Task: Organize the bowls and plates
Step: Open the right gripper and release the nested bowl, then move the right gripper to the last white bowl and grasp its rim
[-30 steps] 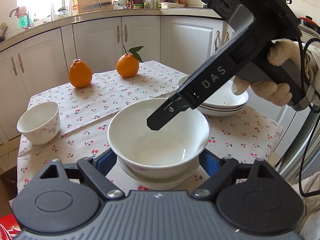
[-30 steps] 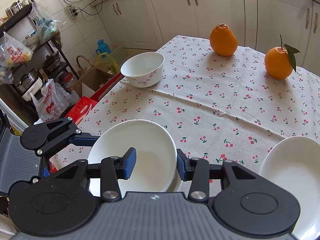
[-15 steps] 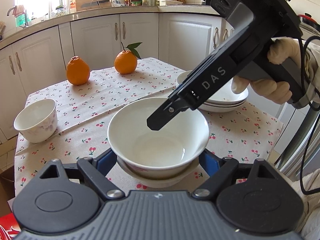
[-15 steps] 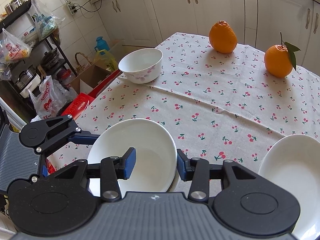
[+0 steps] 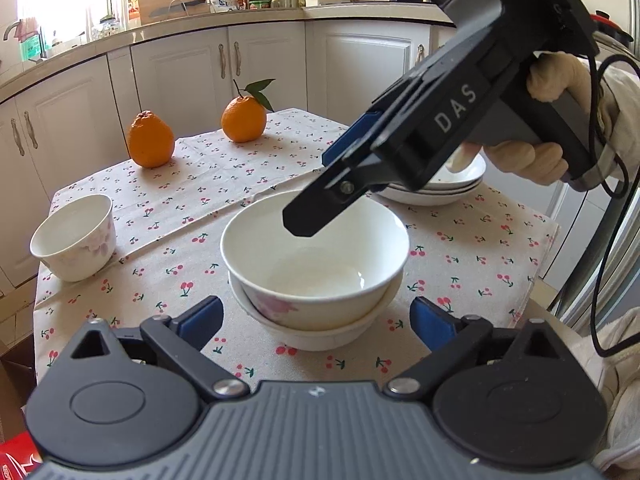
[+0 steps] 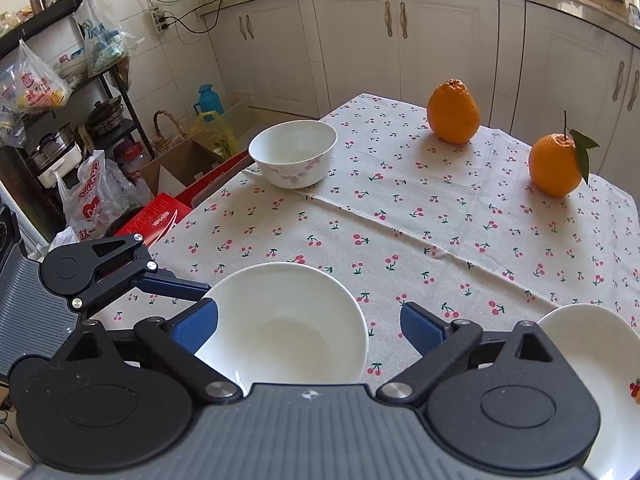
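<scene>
change: both claws have just been opening; the right claw (image 6: pixel 308 326) has let go of the top bowl's rim, the left claw (image 5: pixel 316 316) has widened.
left claw: pads apart, clear of both bowl sides.
right claw: apart, above the bowl.
top bowl (image 5: pixel 316 252): nested in the lower bowl (image 5: pixel 320 330) at the worktop's (image 5: pixel 480 248) near edge.
remaining: single bowl (image 5: pixel 74 236) far left; plate stack (image 5: pixel 436 190) right.
advice: lift both claws straight up, brushing no rim, before fetching the single bowl.

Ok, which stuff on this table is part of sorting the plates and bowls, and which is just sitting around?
For the job:
nested bowls
lone bowl
plate stack

Just lying about:
knobbly orange
leafy orange
cherry-print tablecloth
</scene>
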Motion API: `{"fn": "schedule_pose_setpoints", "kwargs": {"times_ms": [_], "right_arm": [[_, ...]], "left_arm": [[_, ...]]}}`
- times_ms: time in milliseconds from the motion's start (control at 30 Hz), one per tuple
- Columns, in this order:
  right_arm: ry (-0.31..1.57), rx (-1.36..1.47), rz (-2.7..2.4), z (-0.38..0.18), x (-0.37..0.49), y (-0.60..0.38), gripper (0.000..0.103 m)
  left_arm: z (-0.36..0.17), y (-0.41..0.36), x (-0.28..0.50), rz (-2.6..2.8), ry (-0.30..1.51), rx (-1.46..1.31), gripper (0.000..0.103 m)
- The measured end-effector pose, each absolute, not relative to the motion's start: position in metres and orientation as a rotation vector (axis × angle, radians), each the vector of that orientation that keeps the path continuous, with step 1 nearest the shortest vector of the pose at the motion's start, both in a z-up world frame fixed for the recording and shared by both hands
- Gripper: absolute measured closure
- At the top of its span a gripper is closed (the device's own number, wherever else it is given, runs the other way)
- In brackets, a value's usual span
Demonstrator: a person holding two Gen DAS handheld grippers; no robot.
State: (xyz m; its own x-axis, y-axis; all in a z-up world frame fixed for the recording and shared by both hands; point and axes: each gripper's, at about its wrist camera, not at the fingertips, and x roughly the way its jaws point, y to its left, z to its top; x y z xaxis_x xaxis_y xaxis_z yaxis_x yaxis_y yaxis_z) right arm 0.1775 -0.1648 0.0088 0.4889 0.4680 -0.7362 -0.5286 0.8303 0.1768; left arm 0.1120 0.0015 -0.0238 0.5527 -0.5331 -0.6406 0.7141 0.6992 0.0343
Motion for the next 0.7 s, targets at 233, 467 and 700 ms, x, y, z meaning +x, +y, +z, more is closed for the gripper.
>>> {"fn": "schedule_pose_setpoints", "kwargs": {"times_ms": [233,467,700], "right_arm": [[0.853,-0.162,0.612,0.006,0.167,-0.146,0.0],[0.801,-0.202,0.607,0.018,0.167,-0.136,0.0],[0.758,-0.18,0.573,0.033,0.191,-0.126,0.0]], "left_arm": [[-0.022,0.015,0.107,-0.708,0.641,0.298,0.004],[-0.011,0.04,0.11,-0.635,0.607,0.296,0.004],[-0.006,0.073,0.133,-0.52,0.581,0.258,0.004]]}}
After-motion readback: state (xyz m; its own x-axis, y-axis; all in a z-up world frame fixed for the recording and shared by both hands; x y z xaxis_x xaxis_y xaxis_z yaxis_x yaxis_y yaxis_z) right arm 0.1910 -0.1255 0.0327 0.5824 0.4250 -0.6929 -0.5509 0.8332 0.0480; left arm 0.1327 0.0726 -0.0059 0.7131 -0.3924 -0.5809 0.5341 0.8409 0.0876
